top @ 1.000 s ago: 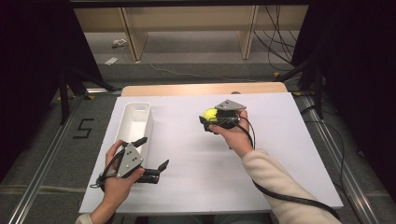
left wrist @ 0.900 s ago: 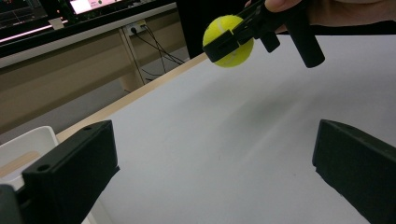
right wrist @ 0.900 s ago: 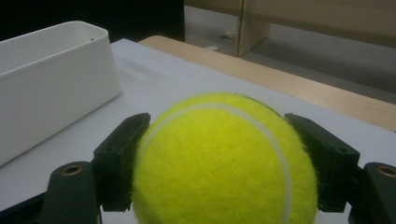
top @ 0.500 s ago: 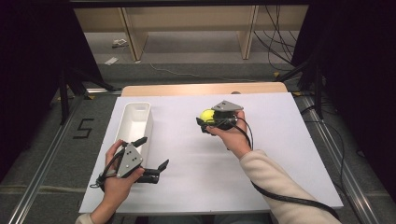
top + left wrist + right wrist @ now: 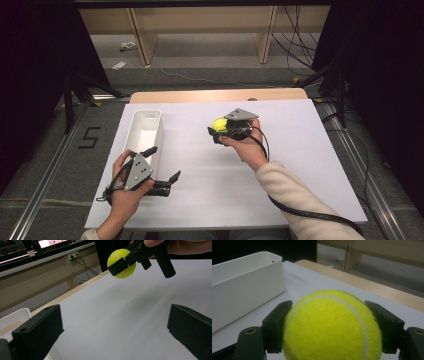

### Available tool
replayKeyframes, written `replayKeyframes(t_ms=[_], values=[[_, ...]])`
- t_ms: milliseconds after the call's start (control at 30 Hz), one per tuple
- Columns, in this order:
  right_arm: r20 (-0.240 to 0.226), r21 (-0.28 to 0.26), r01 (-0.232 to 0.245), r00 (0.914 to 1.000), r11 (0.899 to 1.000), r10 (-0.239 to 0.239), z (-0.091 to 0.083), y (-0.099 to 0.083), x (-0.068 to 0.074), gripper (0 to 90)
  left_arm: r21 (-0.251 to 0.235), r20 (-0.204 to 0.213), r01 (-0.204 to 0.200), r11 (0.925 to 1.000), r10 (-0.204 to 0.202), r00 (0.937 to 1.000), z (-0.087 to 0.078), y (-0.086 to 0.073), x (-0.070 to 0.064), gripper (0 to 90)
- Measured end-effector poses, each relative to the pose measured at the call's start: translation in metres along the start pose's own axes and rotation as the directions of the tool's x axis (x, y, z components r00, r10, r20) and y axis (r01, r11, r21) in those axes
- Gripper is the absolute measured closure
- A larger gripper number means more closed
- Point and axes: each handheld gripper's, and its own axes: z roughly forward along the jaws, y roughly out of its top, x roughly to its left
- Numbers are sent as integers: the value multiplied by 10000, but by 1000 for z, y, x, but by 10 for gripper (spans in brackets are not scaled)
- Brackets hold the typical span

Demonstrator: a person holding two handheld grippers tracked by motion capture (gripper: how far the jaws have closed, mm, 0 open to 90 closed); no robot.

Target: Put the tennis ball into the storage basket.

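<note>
Two tongs work over the white table (image 5: 300, 165). Nearest the person, the left tongs (image 5: 162, 170) sit low at the front edge of the table, held in the left hand (image 5: 125, 192), jaws spread wide with nothing between them; the left gripper view shows bare white surface in the gap between its two black jaws. Just beside these tongs, on their far left side, stands a long white bin (image 5: 145, 132), its near end close to the hand and its length running away from the person.

Farther out and to the right of the left tongs, well apart from them, the right tongs (image 5: 216, 131) are held in the right hand (image 5: 247, 145), pointing left toward the bin. They are clamped on a yellow tennis ball (image 5: 332, 327): the right gripper view shows one black jaw pressed into each side of the ball. In the left gripper view the ball (image 5: 121, 263) hangs above the table, clear of the surface, pinched in the right tongs. The bin lies to the left of the ball, apart from it, with open table between.

Beyond the right tongs, the wooden edge of the table (image 5: 215, 95) shows, then the floor (image 5: 200, 55).
</note>
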Motion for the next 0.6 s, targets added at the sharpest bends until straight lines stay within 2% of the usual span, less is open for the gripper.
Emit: replayKeyframes(t_ms=[600], values=[[-190,1,163,9997,9999,-163,1,1,8,263,-32,-36,21,10000,-22,10000,0,0,0,0]])
